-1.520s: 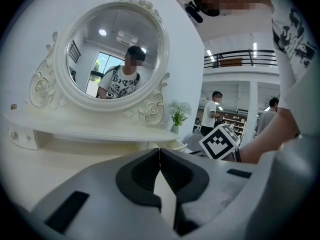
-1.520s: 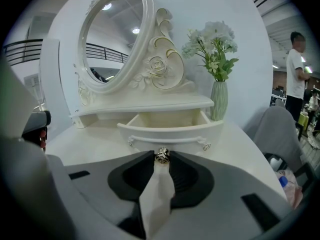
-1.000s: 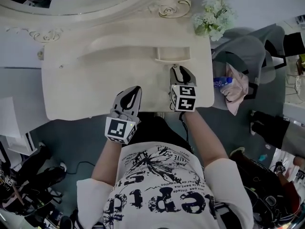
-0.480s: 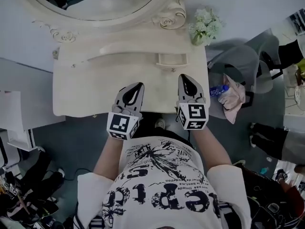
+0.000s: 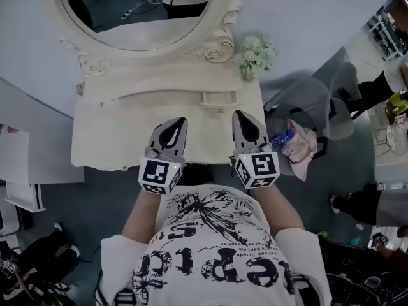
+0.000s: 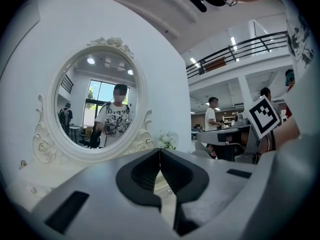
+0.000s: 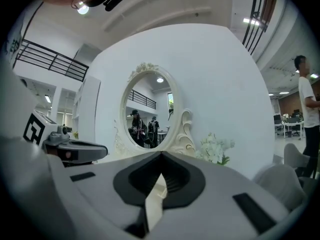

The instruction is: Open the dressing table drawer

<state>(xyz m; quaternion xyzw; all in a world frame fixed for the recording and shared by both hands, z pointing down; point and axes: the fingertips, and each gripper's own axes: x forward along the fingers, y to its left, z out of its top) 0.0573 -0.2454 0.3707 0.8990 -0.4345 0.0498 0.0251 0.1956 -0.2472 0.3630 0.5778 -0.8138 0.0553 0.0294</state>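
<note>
The right gripper (image 5: 240, 115) has drawn back from the drawer (image 5: 218, 99) toward the table's (image 5: 108, 139) front edge. Its jaws, wide a second ago, now press together on nothing, beside the left gripper (image 5: 181, 120), whose jaws are also closed and empty. The drawer sits in the table's raised back shelf beyond bare tabletop, with a mirror (image 5: 137, 11) behind the table, flowers (image 5: 256, 53) at its back right corner and a chair (image 5: 299, 97) just right.

- We see a staged bedroom corner: a cream dressing table (image 5: 102, 139) with an oval mirror (image 5: 137, 11) against a bare white partition (image 5: 299, 11).
- Beyond the partition we see an open office hall: mezzanine railing (image 6: 240, 45), strip lights (image 7: 251, 20), desks (image 7: 286, 126).
</note>
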